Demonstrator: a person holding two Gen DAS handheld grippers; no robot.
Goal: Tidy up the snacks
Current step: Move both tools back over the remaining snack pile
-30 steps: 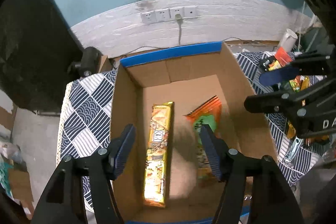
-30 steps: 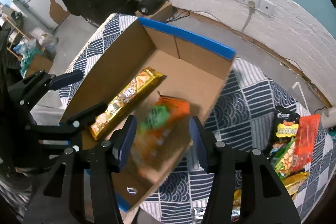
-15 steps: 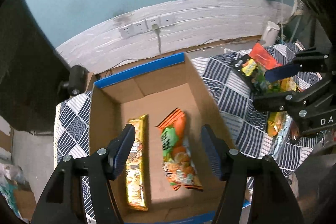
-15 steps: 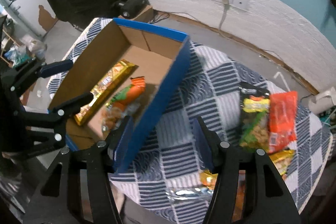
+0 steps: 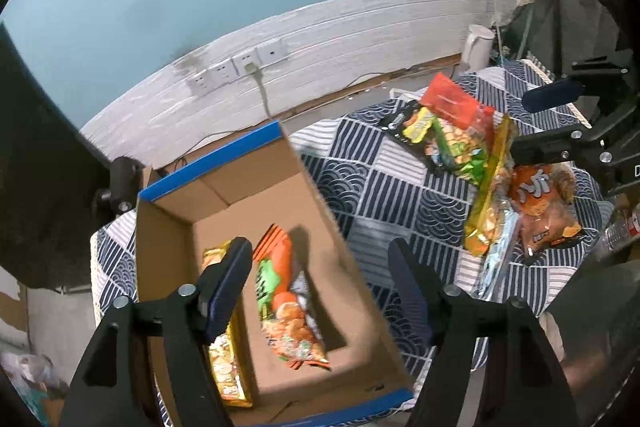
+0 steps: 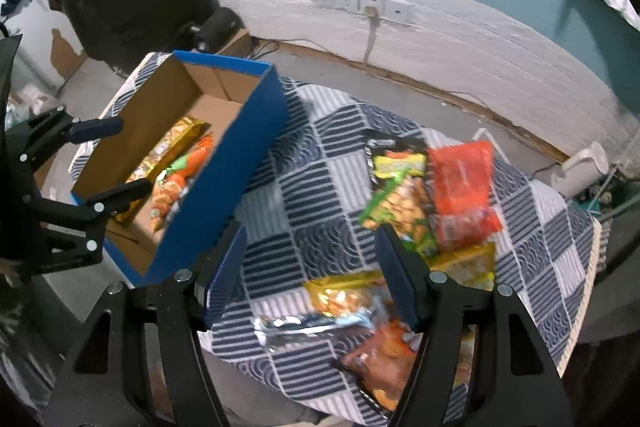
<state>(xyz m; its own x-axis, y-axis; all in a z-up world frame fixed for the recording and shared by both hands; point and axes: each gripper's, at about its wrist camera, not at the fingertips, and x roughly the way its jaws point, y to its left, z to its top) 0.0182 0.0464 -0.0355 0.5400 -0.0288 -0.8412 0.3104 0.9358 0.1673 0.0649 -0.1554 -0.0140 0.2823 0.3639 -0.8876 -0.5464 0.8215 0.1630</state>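
A cardboard box with a blue outside (image 5: 332, 227) (image 6: 224, 163) stands on the left of the table. In it lie a long yellow snack pack (image 5: 224, 367) (image 6: 176, 143) and an orange-green snack bag (image 5: 284, 303) (image 6: 180, 179). My left gripper (image 5: 320, 283) is open and empty above the box. My right gripper (image 6: 308, 267) is open and empty above the cloth, between the box and a pile of snacks: a red bag (image 6: 460, 187) (image 5: 456, 103), a green bag (image 6: 400, 203) (image 5: 460, 147), a yellow pack (image 5: 488, 187), a silver pack (image 6: 312, 323) and an orange bag (image 5: 540, 203) (image 6: 384, 355).
The table wears a navy and white patterned cloth (image 6: 312, 187) (image 5: 384, 187). Behind it is a white wall strip with sockets (image 5: 236, 71) (image 6: 360, 3) and a plugged cable. A white kettle (image 5: 476, 47) (image 6: 580, 167) stands at the far right. A black lamp-like object (image 5: 120, 183) sits behind the box.
The orange-green bag left my right gripper and dropped into the box. Both grippers have swung right; the right one now hangs over the cloth near the snack pile.
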